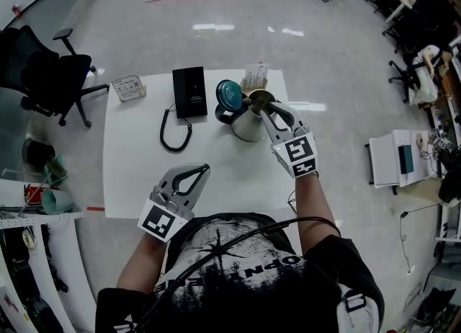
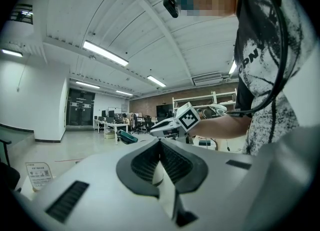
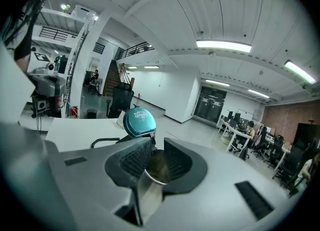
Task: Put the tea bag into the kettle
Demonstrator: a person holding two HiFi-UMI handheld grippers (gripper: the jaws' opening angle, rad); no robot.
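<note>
A steel kettle (image 1: 248,124) stands on the far right part of the white table (image 1: 137,173), its teal lid (image 1: 230,94) flipped open to the left. My right gripper (image 1: 261,104) hovers tip-down right over the kettle's mouth. In the right gripper view the jaws (image 3: 157,147) stand a little apart, with the kettle's rim and dark inside (image 3: 156,169) showing in the gap and the lid (image 3: 139,122) just beyond. No tea bag shows between them. My left gripper (image 1: 204,169) lies low near the table's front edge, shut and empty (image 2: 160,142).
A black flat device (image 1: 189,91) with a coiled cord (image 1: 173,133) lies left of the kettle. A small pale box (image 1: 255,76) stands behind the kettle, and a printed card (image 1: 128,87) sits at the far left corner. An office chair (image 1: 50,72) stands off the table's left.
</note>
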